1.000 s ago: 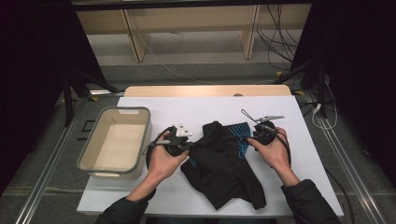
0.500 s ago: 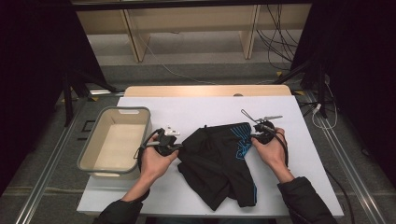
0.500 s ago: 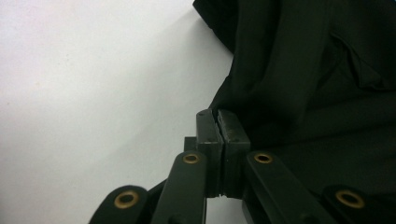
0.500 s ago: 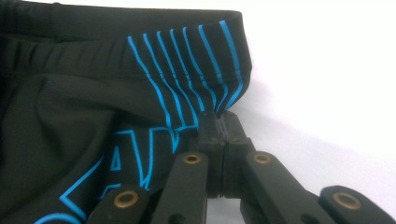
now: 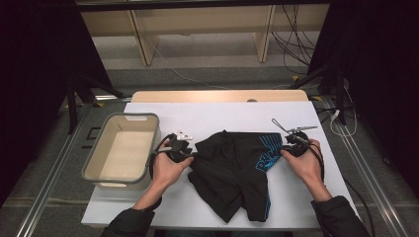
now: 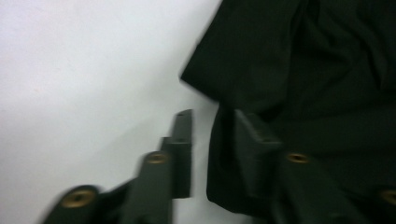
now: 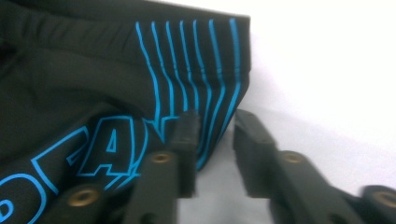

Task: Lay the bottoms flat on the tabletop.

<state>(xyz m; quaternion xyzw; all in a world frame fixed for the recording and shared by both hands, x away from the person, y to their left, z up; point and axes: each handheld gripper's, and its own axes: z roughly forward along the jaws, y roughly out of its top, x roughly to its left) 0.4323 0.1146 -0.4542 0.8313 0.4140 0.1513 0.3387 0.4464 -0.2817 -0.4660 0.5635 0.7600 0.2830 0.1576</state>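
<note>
High view: grey bin [image 5: 97, 163] empty; both grippers parted, releasing black shorts [image 5: 232, 168].

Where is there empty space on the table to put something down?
The white table is bare along its far edge, beyond the black shorts with blue print, and at the near left corner, below the grey plastic bin. The middle is crowded: shorts, left gripper, right gripper.

shorts [image 5: 234, 170] lie on the table [image 5: 207, 113], bin [image 5: 121, 150] at their left.
</note>
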